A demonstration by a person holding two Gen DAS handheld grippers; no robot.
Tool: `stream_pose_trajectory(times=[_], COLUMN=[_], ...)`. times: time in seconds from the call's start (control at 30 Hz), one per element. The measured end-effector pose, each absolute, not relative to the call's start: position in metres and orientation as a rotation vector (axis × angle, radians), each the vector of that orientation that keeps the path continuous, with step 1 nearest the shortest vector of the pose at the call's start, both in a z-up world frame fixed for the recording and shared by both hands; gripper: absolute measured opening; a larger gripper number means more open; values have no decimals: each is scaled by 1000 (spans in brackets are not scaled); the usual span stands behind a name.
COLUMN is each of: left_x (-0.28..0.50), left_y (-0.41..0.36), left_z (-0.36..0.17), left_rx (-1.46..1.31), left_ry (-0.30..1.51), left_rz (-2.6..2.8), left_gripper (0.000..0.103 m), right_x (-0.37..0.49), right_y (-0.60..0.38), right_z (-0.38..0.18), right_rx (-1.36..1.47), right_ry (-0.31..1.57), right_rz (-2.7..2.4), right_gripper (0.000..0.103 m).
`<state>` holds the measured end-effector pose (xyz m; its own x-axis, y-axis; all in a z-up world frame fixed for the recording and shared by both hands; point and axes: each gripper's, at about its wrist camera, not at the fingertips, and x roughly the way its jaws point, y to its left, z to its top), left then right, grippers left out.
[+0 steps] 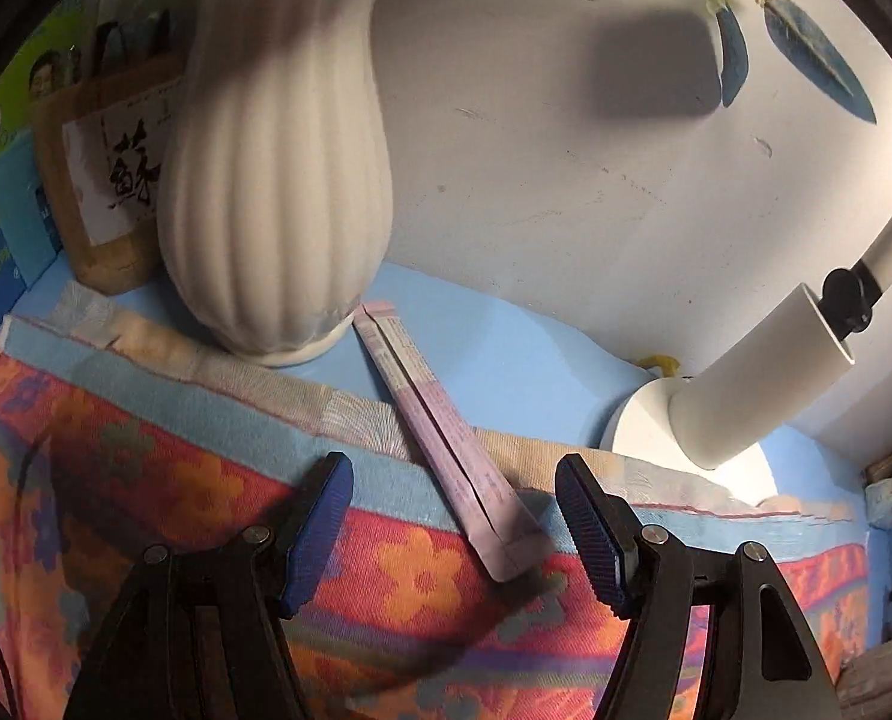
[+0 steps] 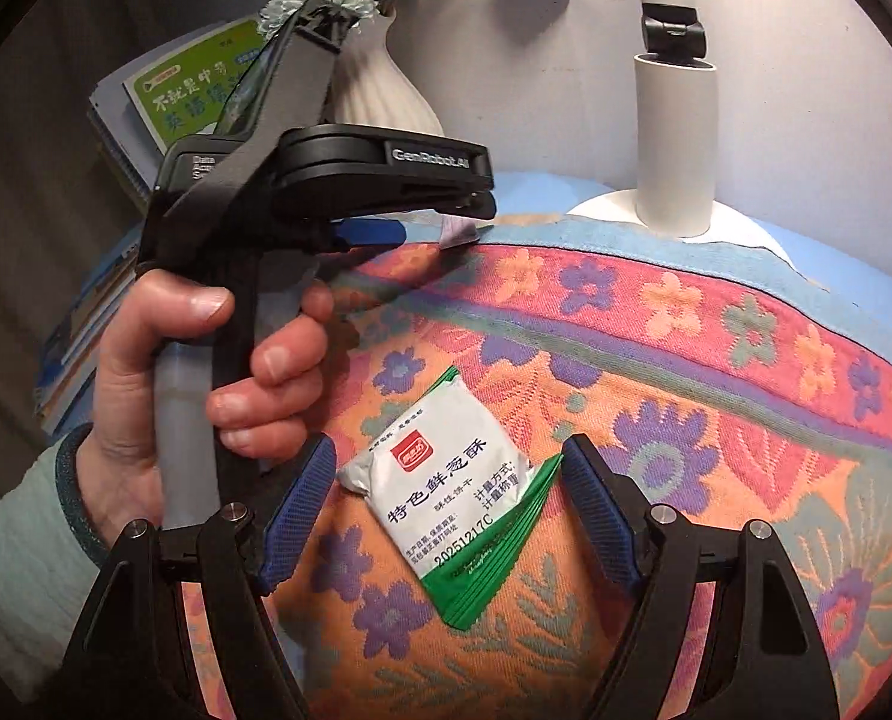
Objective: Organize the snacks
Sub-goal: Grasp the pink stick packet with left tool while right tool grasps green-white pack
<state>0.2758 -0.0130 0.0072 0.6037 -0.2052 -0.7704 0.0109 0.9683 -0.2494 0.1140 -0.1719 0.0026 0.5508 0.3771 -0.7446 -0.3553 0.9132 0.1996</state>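
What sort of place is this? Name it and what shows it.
Probably a desk or side table at home, against a wall: a flowered cloth covers it, with a white lamp, a ribbed vase of flowers and stacked books behind.

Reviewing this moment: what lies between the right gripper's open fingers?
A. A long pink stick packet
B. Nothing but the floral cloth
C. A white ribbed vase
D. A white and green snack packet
D: the white and green snack packet lies flat on the floral cloth between the right gripper fingers, untouched.
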Motion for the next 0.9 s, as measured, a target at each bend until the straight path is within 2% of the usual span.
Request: stream_pose_trajectory(times=[0.03,0.1,0.13,0.2,0.23,0.3,0.53,0.57,0.67,0.7,0.9], left_x=[278,279,279,280,280,280,262,255,229,219,141], left_y=[-17,-20,-22,-21,-20,-17,-13,-12,-5,-1,18], left_z=[5,3,3,2,2,2,12,15,25,28,41], left_rx=[-210,-183,-175,-182,-191,-202,-200,-197,-194,-198,-182], left_ry=[917,917,916,919,920,915,906,907,904,902,892], left_rz=[-118,-100,-96,-103,-104,-91,-139,-152,-177,-187,-226], left_gripper=[64,50,46,28,27,18,17,17,17,17,17], right_x=[117,121,121,121,120,120,113,111,105,104,94], right_y=[-173,-173,-173,-174,-173,-171,-148,-145,-140,-141,-152], right_z=[2,-3,-3,-3,-3,-5,-6,-6,-6,-5,-3], right_rx=[28,37,39,43,41,27,-127,-144,-167,-161,-120], right_ry=[899,929,927,925,926,927,914,909,889,885,888], right_rz=[434,449,453,465,466,463,414,406,395,397,370], right_gripper=[78,78,78,78,78,79,78,75,56,53,51])
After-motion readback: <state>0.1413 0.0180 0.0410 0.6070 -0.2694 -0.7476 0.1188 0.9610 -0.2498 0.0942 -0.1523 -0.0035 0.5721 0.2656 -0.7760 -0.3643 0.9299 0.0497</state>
